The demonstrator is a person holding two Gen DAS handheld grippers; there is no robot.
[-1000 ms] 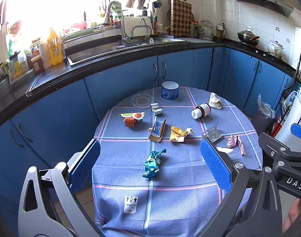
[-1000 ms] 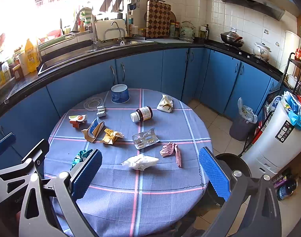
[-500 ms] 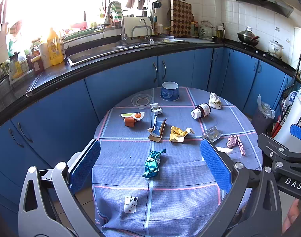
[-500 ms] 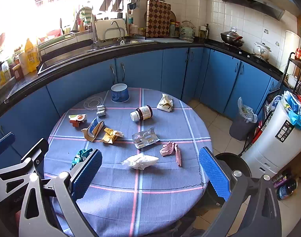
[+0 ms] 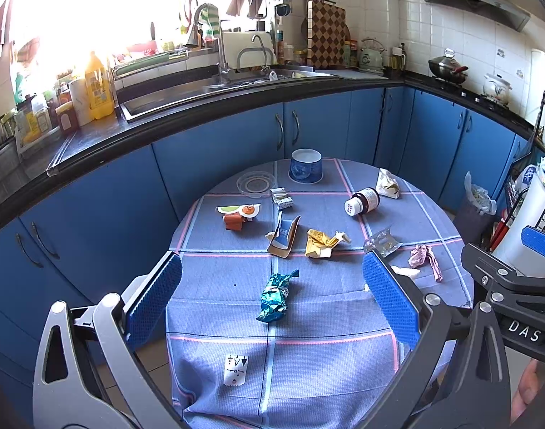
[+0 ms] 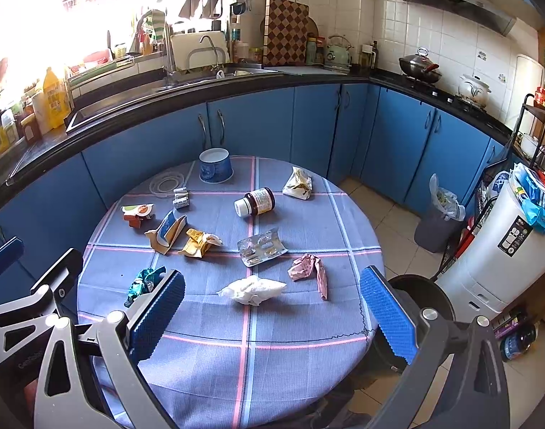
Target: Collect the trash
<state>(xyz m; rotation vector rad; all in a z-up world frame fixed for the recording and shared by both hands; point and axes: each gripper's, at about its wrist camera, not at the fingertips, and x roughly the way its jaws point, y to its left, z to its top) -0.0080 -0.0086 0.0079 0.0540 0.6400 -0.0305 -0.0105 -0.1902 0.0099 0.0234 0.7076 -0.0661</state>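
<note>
Trash lies scattered on a round table with a blue checked cloth (image 5: 215,307) (image 6: 279,350). A teal foil wrapper (image 5: 275,296) (image 6: 143,282) sits nearest my left gripper (image 5: 272,296), which hangs open above the table's near edge. A white crumpled tissue (image 6: 252,289) lies between the pads of my open right gripper (image 6: 272,307), farther off on the cloth. Beyond are a pink wrapper (image 6: 308,270), a blister pack (image 6: 263,247), a yellow wrapper (image 5: 322,243), a torn carton (image 5: 283,234), a brown pill bottle (image 6: 256,202) and a crumpled paper bag (image 6: 299,187).
A blue paper cup (image 5: 306,166) and a clear lid (image 5: 256,183) stand at the table's far side. A black bin (image 6: 420,295) sits on the floor beside the table at right, with a lined grey bin (image 6: 438,221) farther back. Blue cabinets curve around behind.
</note>
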